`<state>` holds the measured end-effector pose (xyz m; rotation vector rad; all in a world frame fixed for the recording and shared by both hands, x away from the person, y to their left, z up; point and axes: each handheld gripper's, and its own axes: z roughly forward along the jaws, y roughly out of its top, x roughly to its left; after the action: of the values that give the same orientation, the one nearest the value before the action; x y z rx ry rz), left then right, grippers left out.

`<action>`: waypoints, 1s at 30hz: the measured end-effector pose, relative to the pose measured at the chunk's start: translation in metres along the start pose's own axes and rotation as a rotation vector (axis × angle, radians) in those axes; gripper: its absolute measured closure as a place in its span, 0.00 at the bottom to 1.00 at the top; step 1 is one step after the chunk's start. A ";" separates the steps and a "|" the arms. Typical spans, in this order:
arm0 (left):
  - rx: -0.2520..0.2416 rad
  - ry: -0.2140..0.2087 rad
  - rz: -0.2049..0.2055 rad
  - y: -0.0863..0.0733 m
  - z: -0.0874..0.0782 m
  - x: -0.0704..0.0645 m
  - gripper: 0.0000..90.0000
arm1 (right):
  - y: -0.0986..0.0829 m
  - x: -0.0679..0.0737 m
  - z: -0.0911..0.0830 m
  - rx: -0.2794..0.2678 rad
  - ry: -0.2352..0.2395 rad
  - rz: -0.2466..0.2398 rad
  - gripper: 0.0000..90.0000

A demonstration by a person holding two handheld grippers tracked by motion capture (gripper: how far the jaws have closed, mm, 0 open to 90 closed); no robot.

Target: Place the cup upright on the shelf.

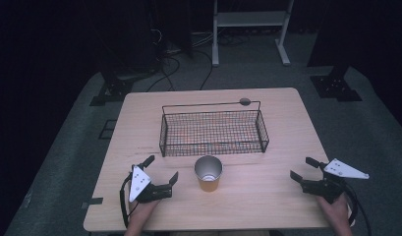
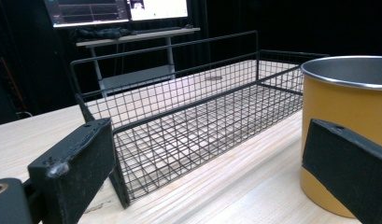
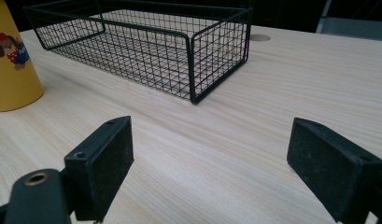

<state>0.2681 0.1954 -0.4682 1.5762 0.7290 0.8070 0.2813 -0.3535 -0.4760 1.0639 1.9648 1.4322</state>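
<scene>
Dark curtains and grey carpet ring a pale wooden table [image 1: 267,196]; beyond its far edge, at twelve o'clock, stand the legs of a white rack [image 1: 250,29], with cables trailing over the floor. On the table a black wire basket [image 1: 213,132] sits in the middle, its thin handle rail rising along the far side; just in front of it, at six o'clock from the basket, stands a yellow metal cup [image 1: 208,173], upright and apart from the mesh.

From the high view the left gripper [image 1: 161,169] lies at nine o'clock from the cup, jaws spread, holding nothing, the cup near its right jaw; the right gripper [image 1: 303,168] rests well apart at three o'clock, jaws likewise spread over bare wood; a hand shows behind each at the near edge.

Riding on the left gripper, the camera shows the cup's steel rim and grey inside at close range, the cup partly behind the right jaw, whether touching I cannot tell; it also catches a lit monitor [image 2: 116,9] on a desk beyond the basket. From the right gripper view the cup's wall carries a cartoon dog print [image 3: 10,49], which the other views do not show; a round plug [image 3: 260,37] in the tabletop lies past the basket's corner.
</scene>
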 end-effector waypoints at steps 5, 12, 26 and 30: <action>0.006 -0.019 0.007 0.001 0.002 -0.003 0.01 | 0.000 0.000 0.000 0.000 0.000 -0.001 0.15; -0.008 -0.047 0.011 0.003 0.001 -0.007 0.01 | 0.000 0.000 0.000 0.001 0.000 -0.002 0.15; -0.001 -0.124 0.030 0.006 0.005 -0.020 0.01 | 0.000 0.000 0.000 -0.001 0.002 0.001 0.15; 0.004 -0.142 0.034 0.006 0.006 -0.024 0.01 | 0.000 0.000 0.000 0.001 0.001 -0.003 0.15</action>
<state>0.2598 0.1717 -0.4657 1.6352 0.6035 0.7107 0.2812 -0.3533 -0.4760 1.0603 1.9667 1.4303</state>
